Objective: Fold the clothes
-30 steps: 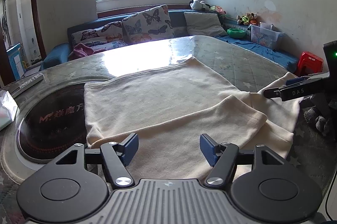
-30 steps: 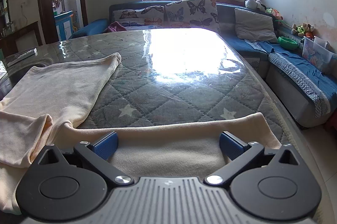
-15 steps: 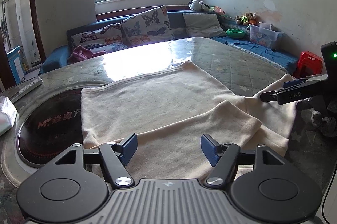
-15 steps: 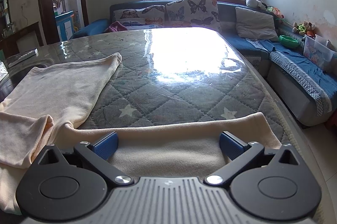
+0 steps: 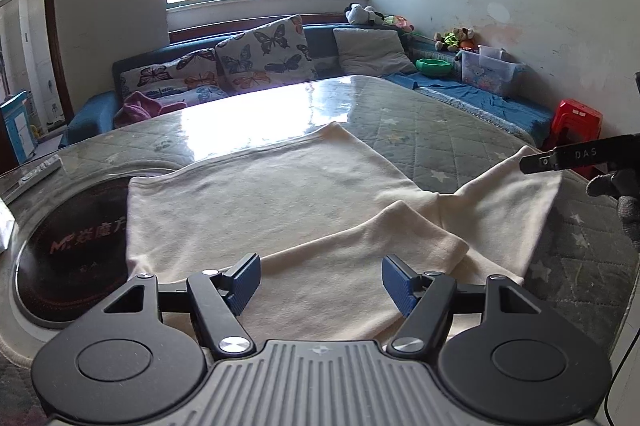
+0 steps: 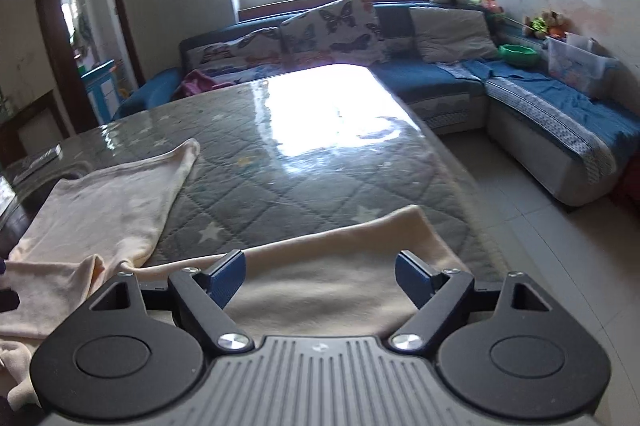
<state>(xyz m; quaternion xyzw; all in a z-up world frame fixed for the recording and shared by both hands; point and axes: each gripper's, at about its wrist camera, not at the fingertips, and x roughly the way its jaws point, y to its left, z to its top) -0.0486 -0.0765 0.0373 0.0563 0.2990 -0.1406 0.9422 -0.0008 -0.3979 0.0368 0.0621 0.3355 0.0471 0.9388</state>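
While the cream garment (image 5: 280, 202) lay spread across the quilted table (image 5: 440, 130), with its body to the left and one sleeve (image 6: 344, 266) stretched toward the right edge, no cloth was gripped by either tool. At the far left, a dark round hotplate (image 5: 68, 254) was partly covered by the garment's edge. Next to it, the left gripper (image 5: 320, 282) was held over a folded sleeve (image 5: 360, 258) at the near edge, its blue pads (image 5: 244, 280) spread apart and pinching nothing. Further right, the right gripper (image 6: 320, 278) was poised over the outstretched sleeve; its jaws had just been closing, yet the pads (image 6: 226, 276) were seen apart with fabric beneath, not between them. A miss could be judged likely if the closing were finished above the cloth, since only air would be caught. Should just the top layer be pinched, the sleeve might be dragged unevenly and the flat body wrinkled, or the cuff pulled off the table's right edge.
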